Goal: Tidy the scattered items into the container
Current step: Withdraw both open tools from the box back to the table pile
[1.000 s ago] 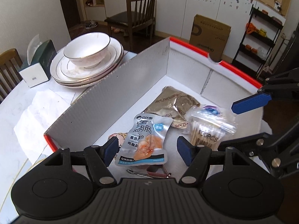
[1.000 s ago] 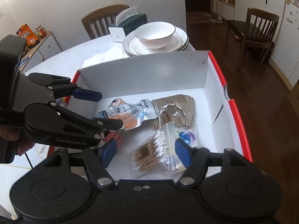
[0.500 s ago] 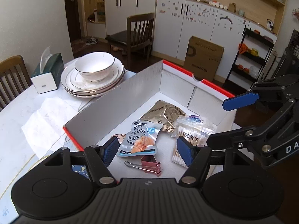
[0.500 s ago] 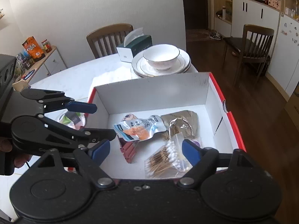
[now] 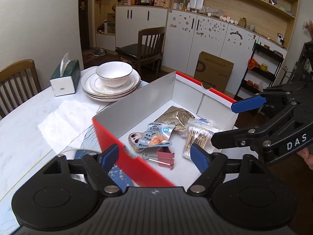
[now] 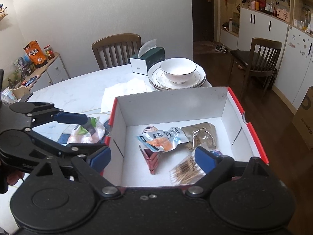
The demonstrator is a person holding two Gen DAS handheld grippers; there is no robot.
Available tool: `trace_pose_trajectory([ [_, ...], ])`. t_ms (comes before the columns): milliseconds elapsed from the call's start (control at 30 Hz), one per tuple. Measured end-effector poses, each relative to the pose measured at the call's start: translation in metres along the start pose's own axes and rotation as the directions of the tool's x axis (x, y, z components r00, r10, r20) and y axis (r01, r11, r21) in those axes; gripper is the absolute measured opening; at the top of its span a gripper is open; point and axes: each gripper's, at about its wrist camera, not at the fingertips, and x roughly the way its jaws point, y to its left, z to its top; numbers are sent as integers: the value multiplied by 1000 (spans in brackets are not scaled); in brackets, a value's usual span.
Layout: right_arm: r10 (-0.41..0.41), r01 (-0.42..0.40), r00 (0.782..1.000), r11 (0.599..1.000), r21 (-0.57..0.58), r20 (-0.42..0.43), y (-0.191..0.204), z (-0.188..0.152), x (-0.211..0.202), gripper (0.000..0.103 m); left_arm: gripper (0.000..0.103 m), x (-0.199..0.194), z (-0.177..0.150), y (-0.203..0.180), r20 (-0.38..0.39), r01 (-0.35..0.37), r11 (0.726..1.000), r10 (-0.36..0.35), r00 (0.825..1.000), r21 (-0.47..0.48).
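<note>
The red-and-white box (image 5: 109,131) holds a silver snack pouch (image 5: 156,135), a brown pouch (image 5: 176,115), a bag of cotton swabs (image 5: 197,135), a pink binder clip (image 5: 165,156) and a round face sticker (image 5: 134,138). My left gripper (image 5: 153,155) hovers above the box's near red wall, its jaws opening with nothing between them. My right gripper (image 6: 152,158) hangs over the box's (image 6: 254,137) near edge, its jaws also opening and empty. A pink-and-green clear packet (image 6: 86,133) lies on the table left of the box, below the left gripper (image 6: 88,133).
Stacked plates with a bowl (image 5: 113,78), a tissue box (image 5: 64,78) and a white napkin (image 5: 64,121) sit on the table beyond the box. Wooden chairs (image 6: 117,49) stand around it. A blue mat (image 5: 117,174) lies beside the box. A cardboard carton (image 5: 213,70) stands on the floor.
Both grippers have drawn back and risen from over the box's contents, and their jaws stand wider. The items stay in the box, and its near wall has come into view.
</note>
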Motion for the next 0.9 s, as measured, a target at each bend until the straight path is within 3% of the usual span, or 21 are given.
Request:
trace_pose_trajectory([
  [167,-17,17,1000,1000,-4,15,21,-3,-2,95,84,-22,-15,12,23,5,1000,-4,1000,-25],
  [300,-22,22,999,1000,-9,28,40,-5,-4,97,91,-36,-28,24,30,2,999,-1,1000,-43],
  [400,-32,33,999,999,-16,39,53,-5,-5,97,103,-47,-37,32,35,10,999,-8,999,-51],
  [900,-33,34,998,999,-29,51,115,-5,10,97,103,-93,-89,89,70,-60,993,68,995,-105],
])
